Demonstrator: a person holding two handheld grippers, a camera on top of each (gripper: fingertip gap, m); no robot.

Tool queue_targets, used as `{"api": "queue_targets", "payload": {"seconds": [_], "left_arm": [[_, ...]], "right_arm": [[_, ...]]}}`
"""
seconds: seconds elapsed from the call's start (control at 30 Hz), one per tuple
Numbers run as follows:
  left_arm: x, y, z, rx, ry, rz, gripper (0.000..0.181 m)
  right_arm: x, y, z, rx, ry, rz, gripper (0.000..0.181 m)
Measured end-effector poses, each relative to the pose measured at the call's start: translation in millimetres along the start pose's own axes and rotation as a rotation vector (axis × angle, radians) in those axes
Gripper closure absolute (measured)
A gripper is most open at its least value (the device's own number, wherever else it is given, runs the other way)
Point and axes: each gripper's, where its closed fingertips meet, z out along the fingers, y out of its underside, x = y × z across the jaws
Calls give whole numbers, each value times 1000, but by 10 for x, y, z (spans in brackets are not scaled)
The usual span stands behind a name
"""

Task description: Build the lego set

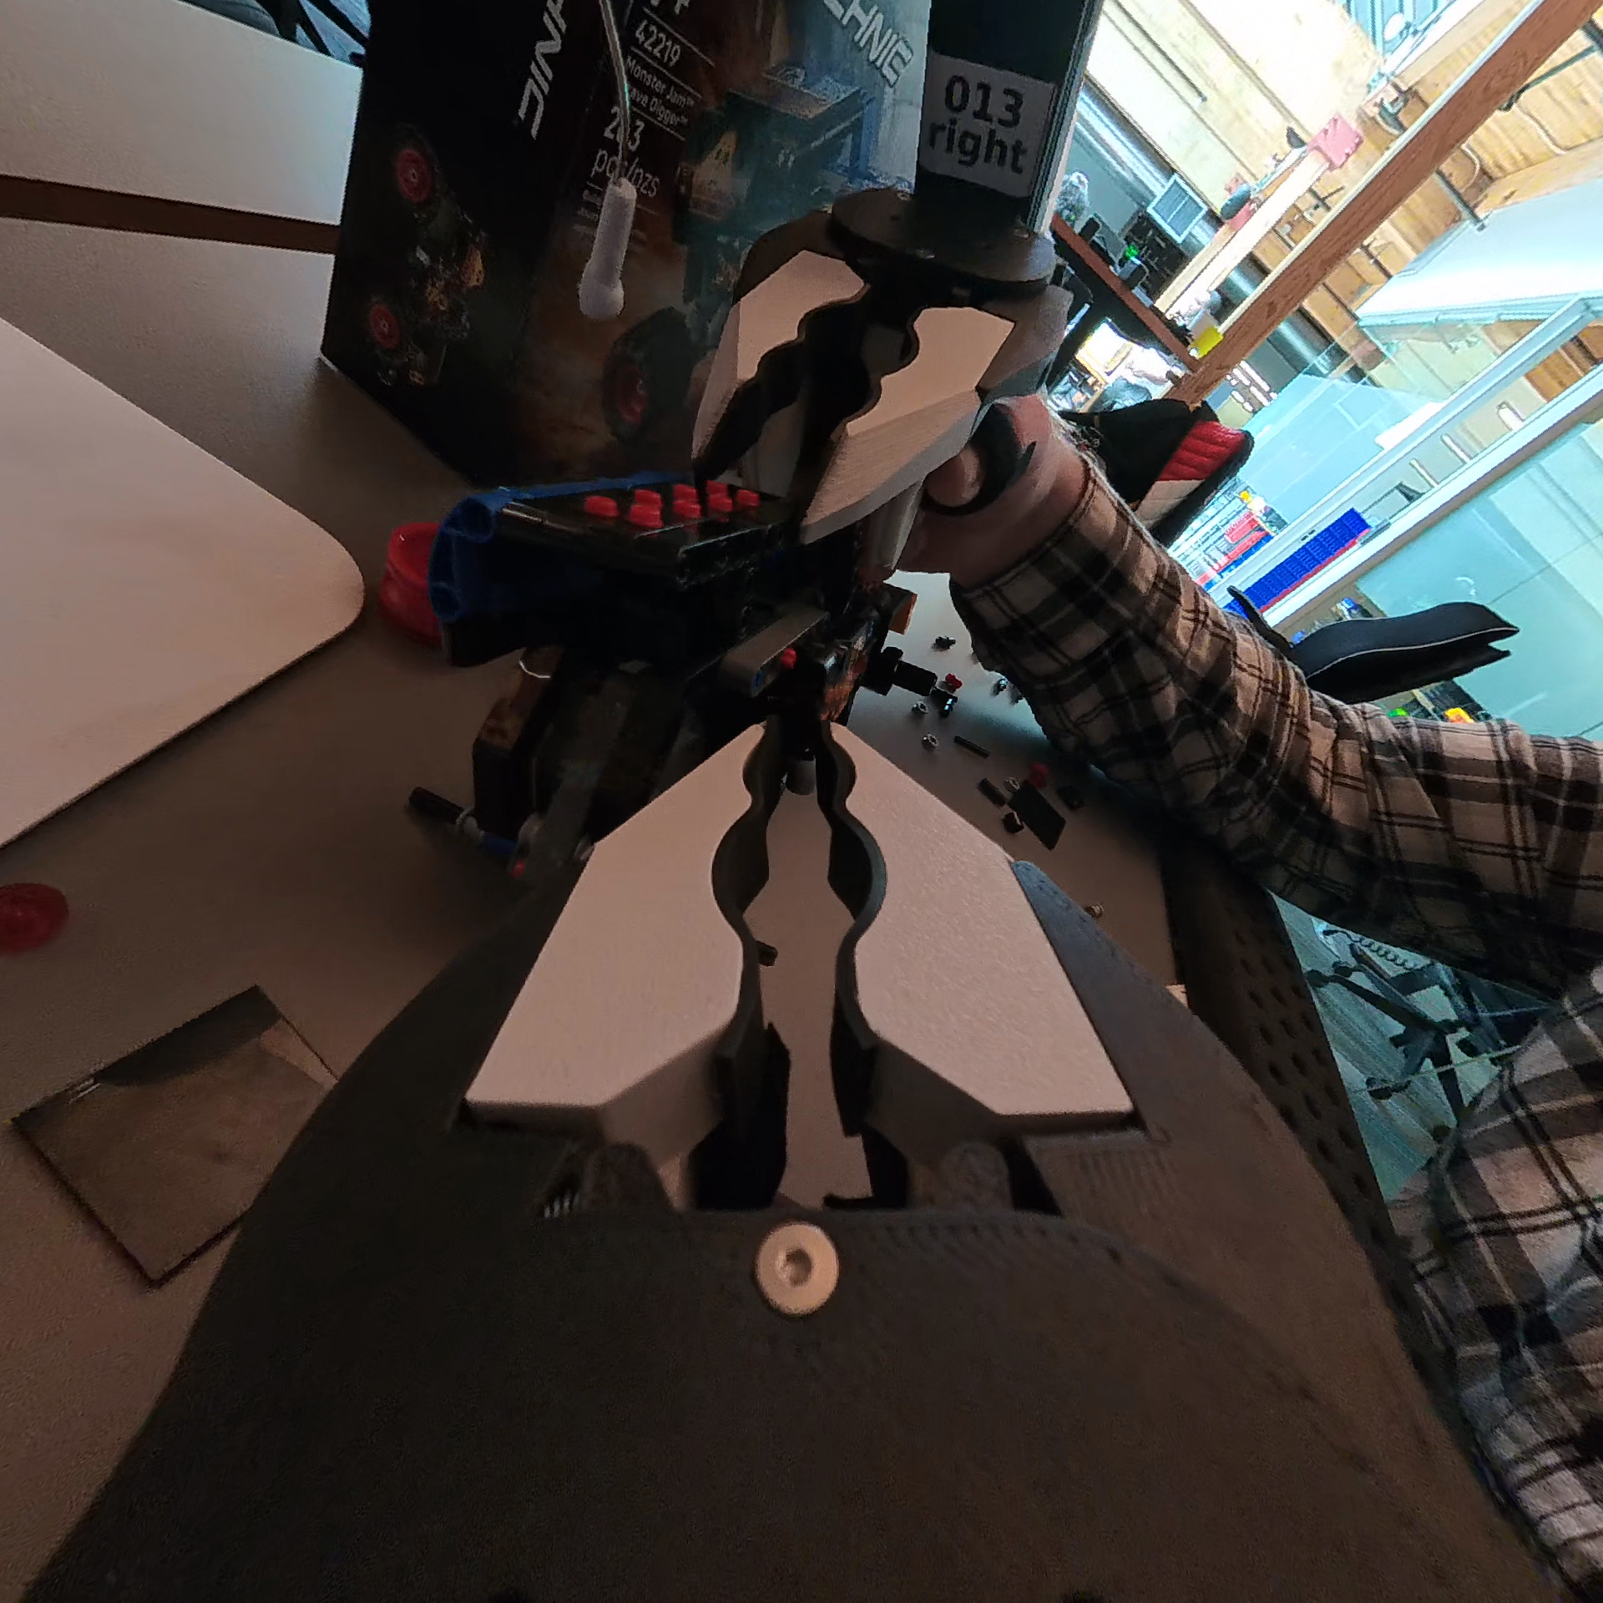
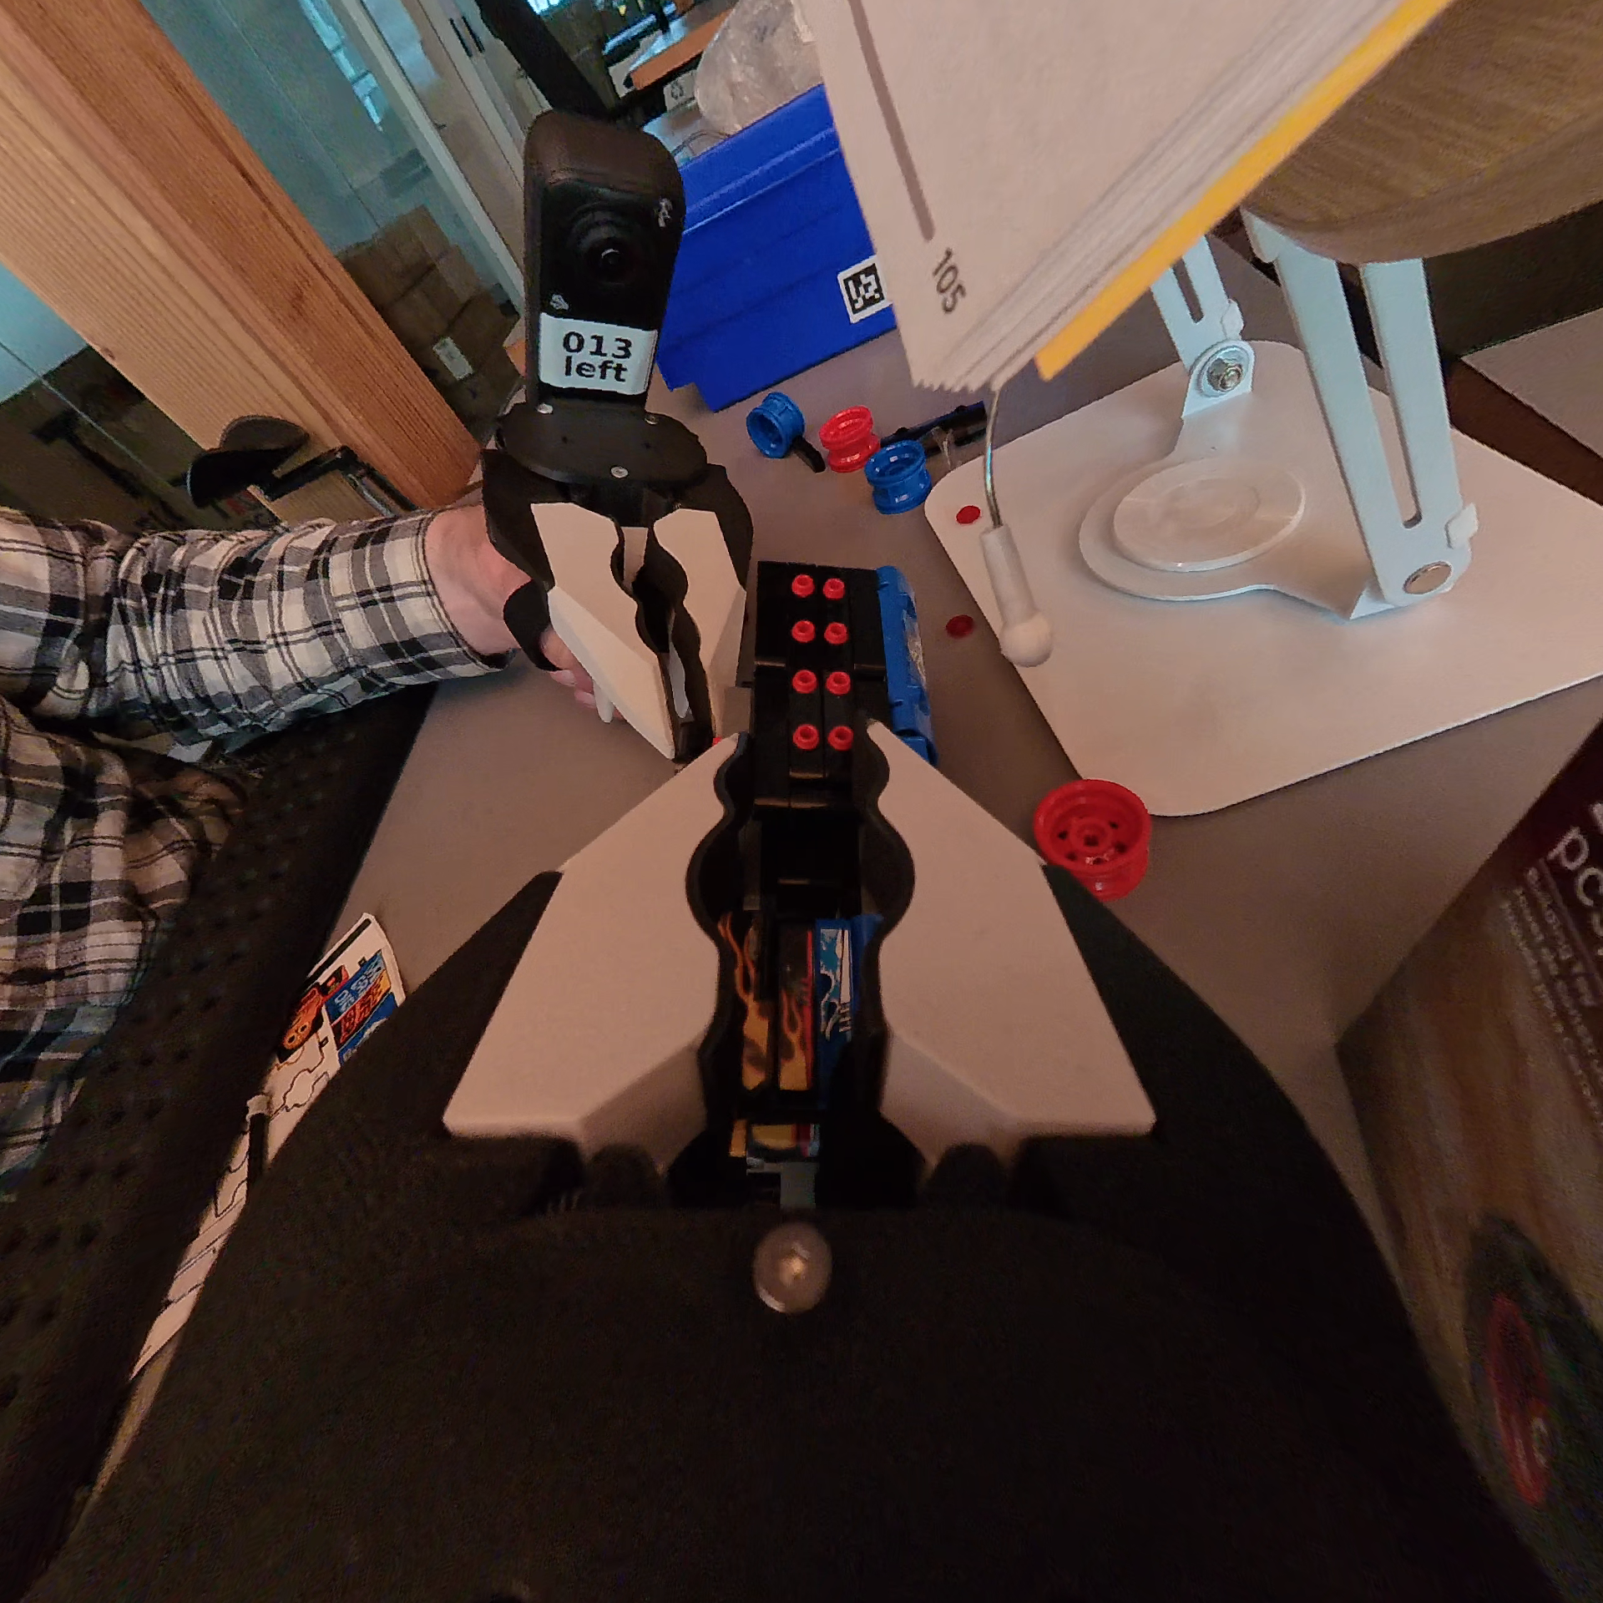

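Right gripper [image 2: 802,746] clamped our black-and-blue lego truck [image 2: 815,659] above the table [image 2: 538,763] — left gripper [image 1: 798,763] nipped a small pin underneath, seen only in its own view; red wheel hub [image 2: 1091,834] showed only rightward.

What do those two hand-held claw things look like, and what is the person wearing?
Each is a matte black claw body with two white wedge fingers edged in wavy black pads. The left gripper and right gripper each carry an upright black camera with a white printed label. Both arms wear a black-and-white plaid sleeve, and black finger loops wrap the hands.
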Motion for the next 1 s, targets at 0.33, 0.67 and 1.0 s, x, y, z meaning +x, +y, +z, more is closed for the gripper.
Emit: {"api": "queue_targets", "payload": {"seconds": [0.33,0.67,1.0], "left_arm": [[-23,-42,21,-31,98,-49,175],[-58,-110,67,-41,151,-75,176],[-119,-63,163,-86,114,-91,175]], "right_arm": [[39,-21,-18,38,6,13,160],[107,-37,-68,66,21,38,161],[-139,23,-281,-174,382,-257,130]]}}
